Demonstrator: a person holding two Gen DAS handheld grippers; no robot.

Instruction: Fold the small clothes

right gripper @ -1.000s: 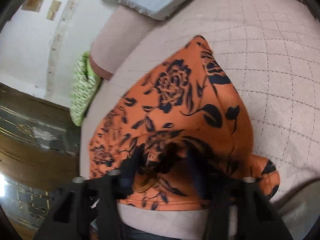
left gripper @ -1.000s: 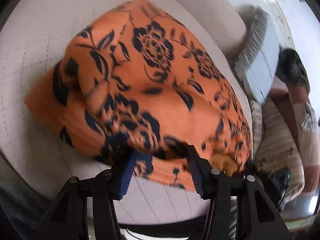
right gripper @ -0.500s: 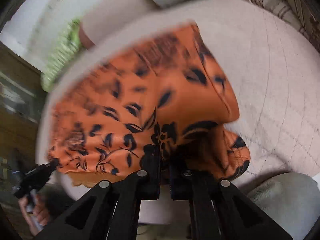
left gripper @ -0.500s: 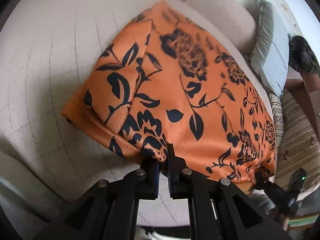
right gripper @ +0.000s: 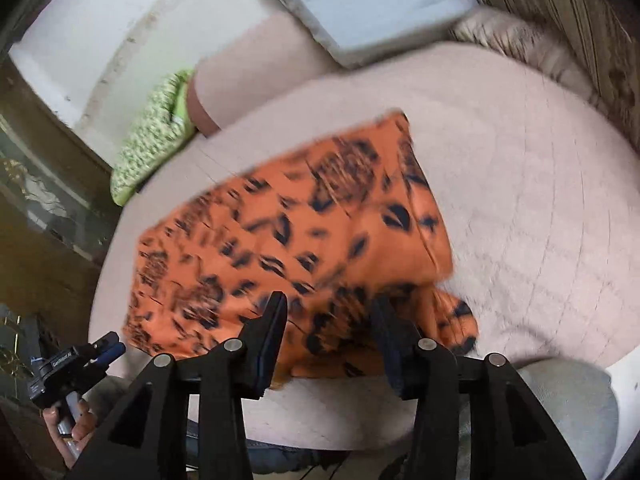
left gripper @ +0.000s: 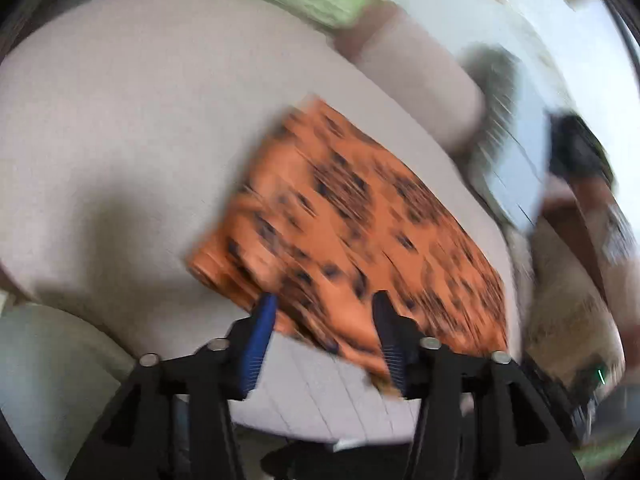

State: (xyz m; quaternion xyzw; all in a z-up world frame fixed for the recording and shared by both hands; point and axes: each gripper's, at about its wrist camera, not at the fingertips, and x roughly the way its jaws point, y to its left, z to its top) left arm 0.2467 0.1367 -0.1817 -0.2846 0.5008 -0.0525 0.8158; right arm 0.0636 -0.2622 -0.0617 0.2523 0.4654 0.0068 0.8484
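An orange garment with a dark floral print (left gripper: 352, 232) lies folded on the pale quilted cushion (left gripper: 120, 120); it also shows in the right wrist view (right gripper: 296, 236). My left gripper (left gripper: 324, 308) is open and empty over the garment's near edge. My right gripper (right gripper: 328, 312) is open and empty over the near edge at the other end, beside a loose corner (right gripper: 456, 324). Both views are motion-blurred. The left gripper also shows at the lower left of the right wrist view (right gripper: 108, 350).
A green patterned cushion (right gripper: 152, 136) and a pale blue pillow (right gripper: 360, 4) lie at the far side of the quilted cushion (right gripper: 540, 184). A striped sofa back (right gripper: 560, 12) stands at the right. The quilted surface around the garment is bare.
Both grippers were shut on the garment's near edge half a second ago; both have opened and let go. The garment now lies flatter and both grippers have drawn back a little.
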